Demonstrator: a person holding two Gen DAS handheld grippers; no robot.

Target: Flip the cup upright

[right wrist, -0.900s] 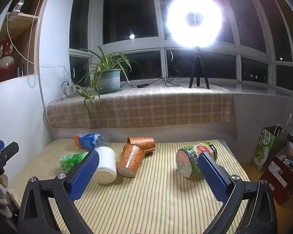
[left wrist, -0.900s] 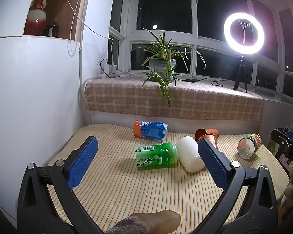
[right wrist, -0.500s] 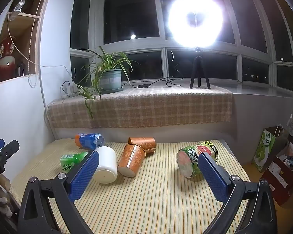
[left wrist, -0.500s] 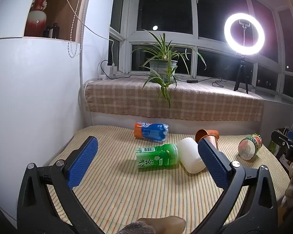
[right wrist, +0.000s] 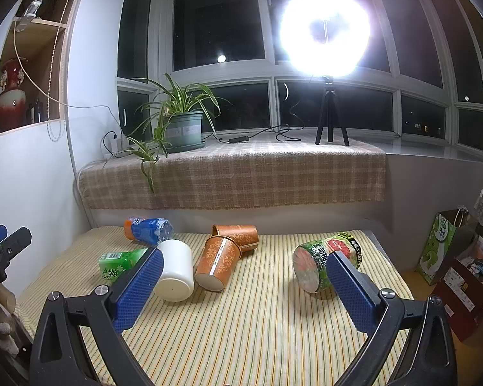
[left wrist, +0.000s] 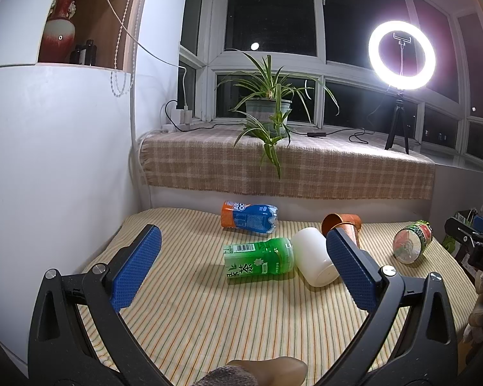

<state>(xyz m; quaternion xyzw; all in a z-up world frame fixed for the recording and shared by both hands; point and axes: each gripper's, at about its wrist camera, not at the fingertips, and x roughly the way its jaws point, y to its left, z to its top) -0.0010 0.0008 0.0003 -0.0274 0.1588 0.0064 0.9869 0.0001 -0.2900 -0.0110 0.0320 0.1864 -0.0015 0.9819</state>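
White cup (right wrist: 176, 270), orange patterned cups (right wrist: 218, 262), green bottle (left wrist: 258, 259), blue/orange bottle (left wrist: 249, 217), green-pink can (right wrist: 325, 265); yellow striped mat (right wrist: 257, 321), beige plaid cloth (right wrist: 235, 177), blue gripper pads (right wrist: 138, 289)

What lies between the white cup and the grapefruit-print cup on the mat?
In the right wrist view, two orange paper cups lie on their sides between the white cup and the grapefruit-print cup, with bare striped mat beyond them.
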